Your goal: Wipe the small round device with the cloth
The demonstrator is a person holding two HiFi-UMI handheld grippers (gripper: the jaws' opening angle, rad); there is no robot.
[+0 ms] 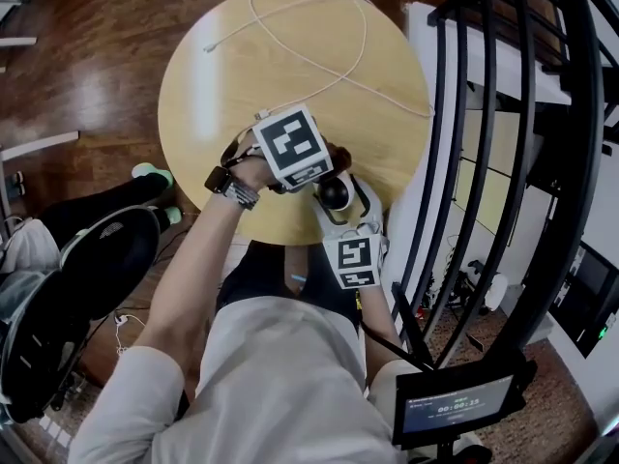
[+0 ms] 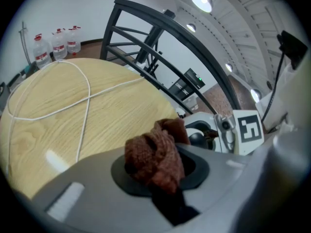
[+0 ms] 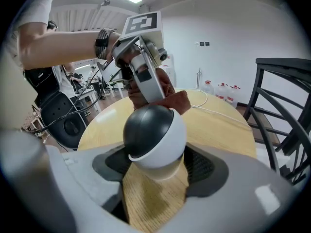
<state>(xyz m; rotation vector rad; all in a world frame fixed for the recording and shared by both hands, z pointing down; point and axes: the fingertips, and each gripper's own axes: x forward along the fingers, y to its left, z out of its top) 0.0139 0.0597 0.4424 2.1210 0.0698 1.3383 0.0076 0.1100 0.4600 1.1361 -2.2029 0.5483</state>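
The small round device (image 3: 154, 135) is at the near edge of the round table (image 1: 222, 66), gripped by its white body between the wide-set jaws of your right gripper (image 3: 155, 166); its dark dome faces up. The cloth (image 2: 155, 157), a reddish-brown wad, is pinched in your left gripper (image 2: 156, 174), jaws closed on it; you have it at the dome's far side, touching or just short, I cannot tell which. Pick-up and approach look done; the wiping looks barely begun, with most of the dome left to rub. A white cable (image 1: 309, 27) lies loose farther back on the table.
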